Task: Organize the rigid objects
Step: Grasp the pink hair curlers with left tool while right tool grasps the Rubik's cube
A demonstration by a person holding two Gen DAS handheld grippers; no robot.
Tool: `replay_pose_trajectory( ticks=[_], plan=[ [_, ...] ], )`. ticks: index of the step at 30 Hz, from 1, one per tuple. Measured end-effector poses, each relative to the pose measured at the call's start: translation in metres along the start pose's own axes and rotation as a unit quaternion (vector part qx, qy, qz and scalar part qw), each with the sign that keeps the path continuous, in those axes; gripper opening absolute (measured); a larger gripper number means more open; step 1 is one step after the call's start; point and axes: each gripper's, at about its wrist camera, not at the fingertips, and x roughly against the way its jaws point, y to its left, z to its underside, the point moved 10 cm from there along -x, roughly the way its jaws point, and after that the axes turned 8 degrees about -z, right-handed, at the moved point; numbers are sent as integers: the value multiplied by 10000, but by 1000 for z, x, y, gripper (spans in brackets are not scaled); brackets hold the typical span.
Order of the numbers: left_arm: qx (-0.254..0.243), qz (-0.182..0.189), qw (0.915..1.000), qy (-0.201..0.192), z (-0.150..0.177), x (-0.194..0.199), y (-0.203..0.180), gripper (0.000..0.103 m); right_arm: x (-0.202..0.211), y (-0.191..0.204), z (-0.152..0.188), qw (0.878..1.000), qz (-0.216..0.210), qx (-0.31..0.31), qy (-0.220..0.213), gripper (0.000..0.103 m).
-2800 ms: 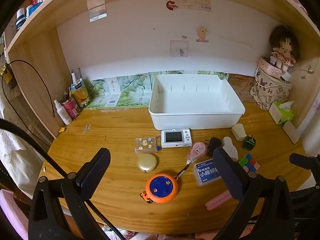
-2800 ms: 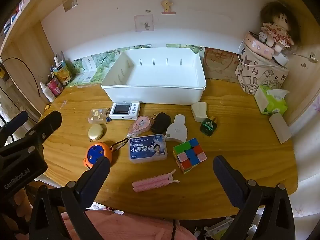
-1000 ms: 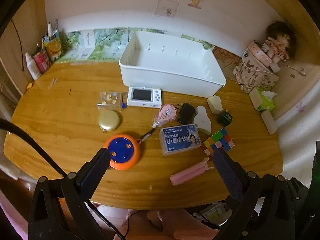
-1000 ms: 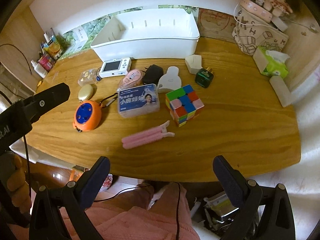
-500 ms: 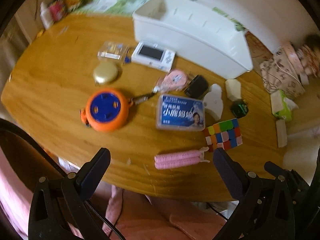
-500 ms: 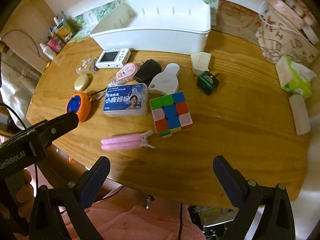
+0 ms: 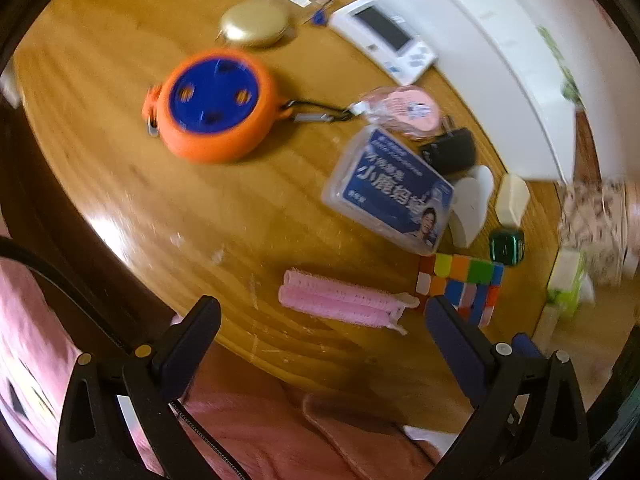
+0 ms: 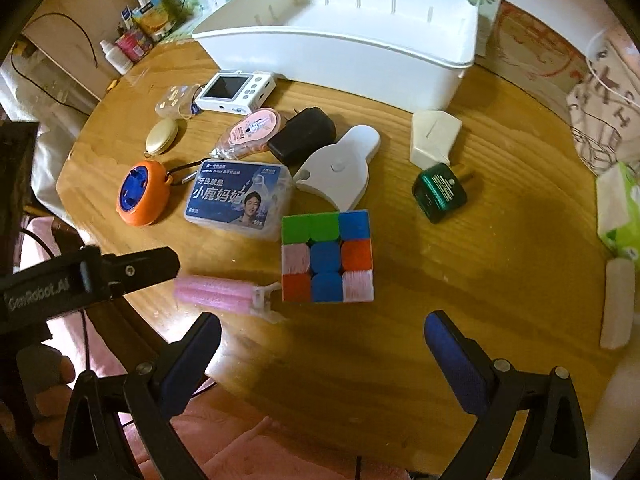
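Note:
A pink hair clip (image 7: 340,298) (image 8: 224,294) lies near the table's front edge, just ahead of my left gripper (image 7: 320,332), which is open with nothing in it. A colour cube (image 8: 327,256) (image 7: 460,284) sits right of the clip, ahead of my open, unladen right gripper (image 8: 322,344). Further back lie a blue floss box (image 8: 240,198) (image 7: 390,190), an orange and blue round reel (image 8: 140,194) (image 7: 214,106), a white camera (image 8: 236,92) (image 7: 384,38) and a green plug (image 8: 439,192). The white bin (image 8: 340,40) (image 7: 500,60) stands behind them with nothing in it.
Also on the wooden table (image 8: 460,280): a gold oval case (image 8: 161,136), a pink tape dispenser (image 8: 250,132), a black adapter (image 8: 302,134), white plastic pieces (image 8: 340,172), a tissue pack (image 8: 620,216). Bottles (image 8: 132,40) stand back left. Pink clothing (image 7: 280,432) shows below.
Both grippers have dropped closer to the table. The left view has swung down and tilted over the pink clip; the right one has closed in on the cube.

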Motion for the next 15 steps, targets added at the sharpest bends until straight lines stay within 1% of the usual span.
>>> replay_pose_trajectory(
  ticks=[4,7,8,12,15],
  plan=[
    [458,51,9985,286,1,-12,2,102,-7,-7,-8,9998,-99,75,136,102],
    [792,72,9952,567,3,-23,4,102,-14,-10,-12,9992,-248,105,302,102],
    [931,94,9931,701,5,-28,5,102,-17,-12,-14,9990,-274,116,348,102],
    [1326,56,9857,1036,11,-39,10,101,-24,-14,-18,9975,-442,133,526,102],
    [1542,71,9799,1261,15,-48,10,101,-29,-15,-21,9964,-501,209,652,102]
  ],
)
